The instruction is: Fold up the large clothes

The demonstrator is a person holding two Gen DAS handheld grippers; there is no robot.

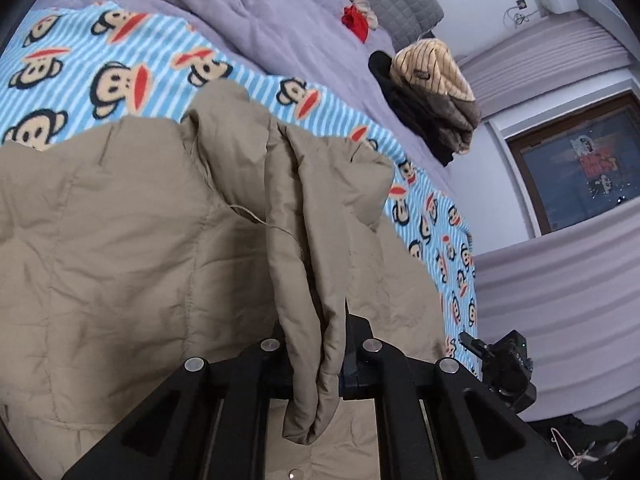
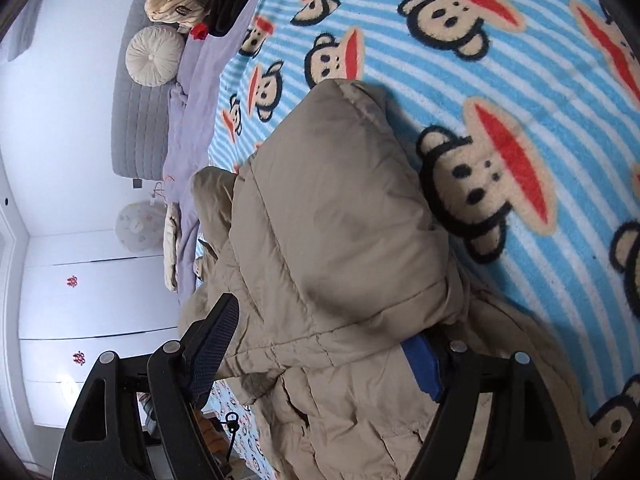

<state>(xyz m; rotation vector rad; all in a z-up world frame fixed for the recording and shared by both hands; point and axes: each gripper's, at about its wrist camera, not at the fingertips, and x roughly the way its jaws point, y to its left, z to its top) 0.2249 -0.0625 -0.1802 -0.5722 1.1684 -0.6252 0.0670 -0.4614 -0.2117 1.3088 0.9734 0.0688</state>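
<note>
Colours I log from my remote station: padded jacket, plain khaki-beige; blanket, sky-blue and white stripes with monkey faces (black, cream, red mouths); duvet, lilac; round cushion, cream.

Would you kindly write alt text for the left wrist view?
The left gripper is shut on a fold of a beige padded jacket spread on a blue striped monkey-print blanket. Beyond lie a lilac duvet and a pile of clothes.
</note>
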